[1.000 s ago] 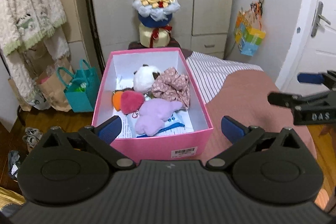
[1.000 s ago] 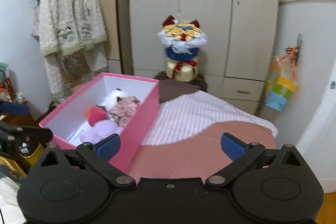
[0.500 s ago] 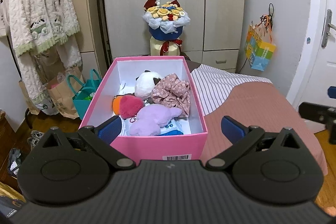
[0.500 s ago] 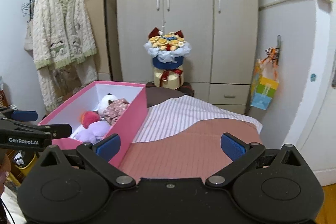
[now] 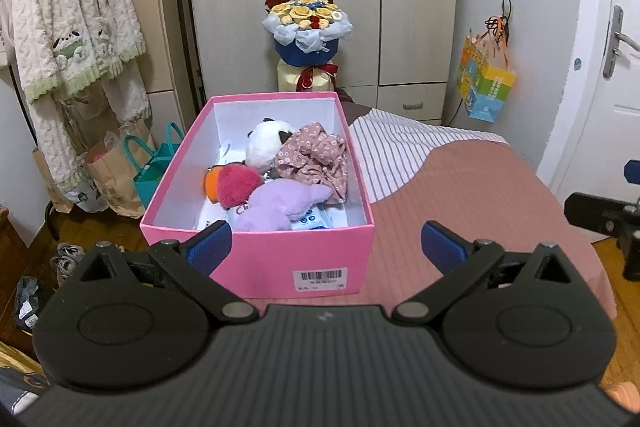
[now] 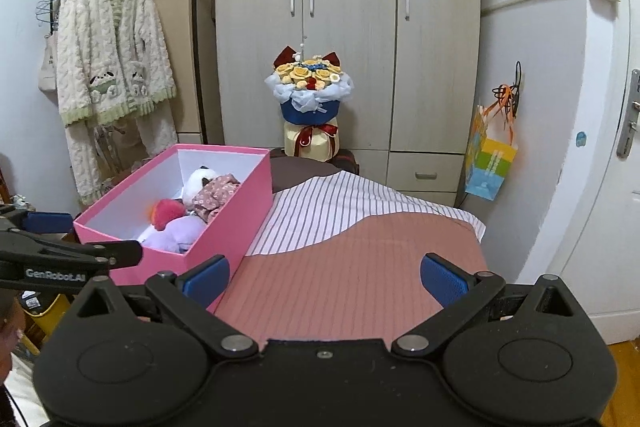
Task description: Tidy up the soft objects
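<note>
A pink box (image 5: 264, 259) (image 6: 236, 211) sits on the bed's left part. Inside lie a purple plush (image 5: 280, 205) (image 6: 180, 229), a red and orange plush (image 5: 234, 183) (image 6: 166, 211), a white and black plush (image 5: 266, 143) (image 6: 198, 179) and a floral fabric piece (image 5: 316, 159) (image 6: 218, 193). My left gripper (image 5: 326, 247) is open, held back just in front of the box's near wall. Over the pink bedspread, right of the box, my right gripper (image 6: 324, 275) is open with nothing between its fingers.
The bed has a pink and striped cover (image 6: 360, 239). A bouquet (image 5: 306, 23) stands at the bed's far end before a wardrobe (image 6: 344, 27). A fluffy robe (image 5: 68, 27) hangs at the left, bags (image 5: 120, 179) on the floor below. A door (image 5: 612, 87) is right.
Both grippers have pulled back and risen, so the box looks smaller and further off. The toys in the box have not moved. Both grippers stay open.
</note>
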Tool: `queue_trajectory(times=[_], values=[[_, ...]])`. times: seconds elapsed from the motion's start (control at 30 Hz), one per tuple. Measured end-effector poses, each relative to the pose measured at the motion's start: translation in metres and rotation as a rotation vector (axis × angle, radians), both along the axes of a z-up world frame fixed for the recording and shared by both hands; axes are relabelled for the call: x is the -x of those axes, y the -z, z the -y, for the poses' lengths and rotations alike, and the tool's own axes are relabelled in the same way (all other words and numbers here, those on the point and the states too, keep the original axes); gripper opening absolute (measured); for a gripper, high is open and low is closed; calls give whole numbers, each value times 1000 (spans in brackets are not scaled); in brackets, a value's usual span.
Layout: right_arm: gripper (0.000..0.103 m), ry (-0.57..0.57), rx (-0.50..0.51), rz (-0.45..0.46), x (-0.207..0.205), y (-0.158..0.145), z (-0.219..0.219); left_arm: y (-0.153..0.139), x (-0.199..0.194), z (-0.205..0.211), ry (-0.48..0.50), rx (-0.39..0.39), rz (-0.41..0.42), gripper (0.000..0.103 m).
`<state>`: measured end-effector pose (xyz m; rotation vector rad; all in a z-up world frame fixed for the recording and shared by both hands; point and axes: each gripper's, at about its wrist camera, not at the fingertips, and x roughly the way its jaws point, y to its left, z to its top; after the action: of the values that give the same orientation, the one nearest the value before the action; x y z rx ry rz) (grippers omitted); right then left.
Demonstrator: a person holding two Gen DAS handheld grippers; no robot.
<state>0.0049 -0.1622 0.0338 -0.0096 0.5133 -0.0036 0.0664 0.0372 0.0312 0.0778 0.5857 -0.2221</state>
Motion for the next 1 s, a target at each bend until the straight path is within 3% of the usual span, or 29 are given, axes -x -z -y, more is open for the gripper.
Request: queue_trajectory(times=[0.4,1.0], values=[[103,40,14,15,16,-3,-2,2,8,2,-3,-4,-13,103],[103,80,55,28,26,4,-4,5,23,3,-18,-18,49,103]])
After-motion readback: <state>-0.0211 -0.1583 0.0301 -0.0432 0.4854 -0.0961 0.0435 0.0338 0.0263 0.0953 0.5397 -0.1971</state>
